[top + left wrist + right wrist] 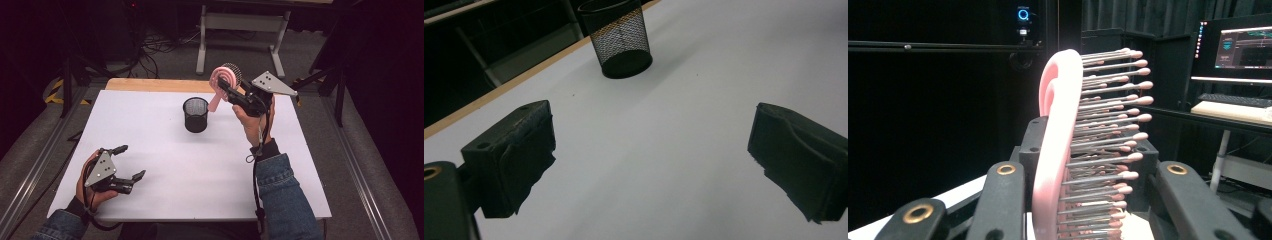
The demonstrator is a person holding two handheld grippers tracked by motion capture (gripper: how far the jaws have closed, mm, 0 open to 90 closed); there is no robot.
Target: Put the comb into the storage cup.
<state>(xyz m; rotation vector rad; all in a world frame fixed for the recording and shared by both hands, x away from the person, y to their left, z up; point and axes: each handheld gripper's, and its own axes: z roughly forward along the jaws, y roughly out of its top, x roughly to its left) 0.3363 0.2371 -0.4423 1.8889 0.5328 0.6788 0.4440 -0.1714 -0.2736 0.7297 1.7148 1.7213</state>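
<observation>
A pink hairbrush [221, 82] with grey bristles is held up in the air at the far right of the table, its handle pointing down toward a black mesh cup [195, 114]. My right gripper [226, 88] is shut on the brush head; in the right gripper view the pink brush [1058, 145] stands upright between the two jaws, its bristles pointing right. The handle end hangs just right of the cup's rim. My left gripper [131, 162] rests low at the near left of the white table, open and holding nothing. The left gripper view shows the mesh cup [619, 37] far ahead, upright.
The white tabletop [165, 165] has a wooden strip along its far edge. A white frame leg [202, 40] and cables stand on the floor behind. A monitor [1238, 50] glows at the right in the right gripper view.
</observation>
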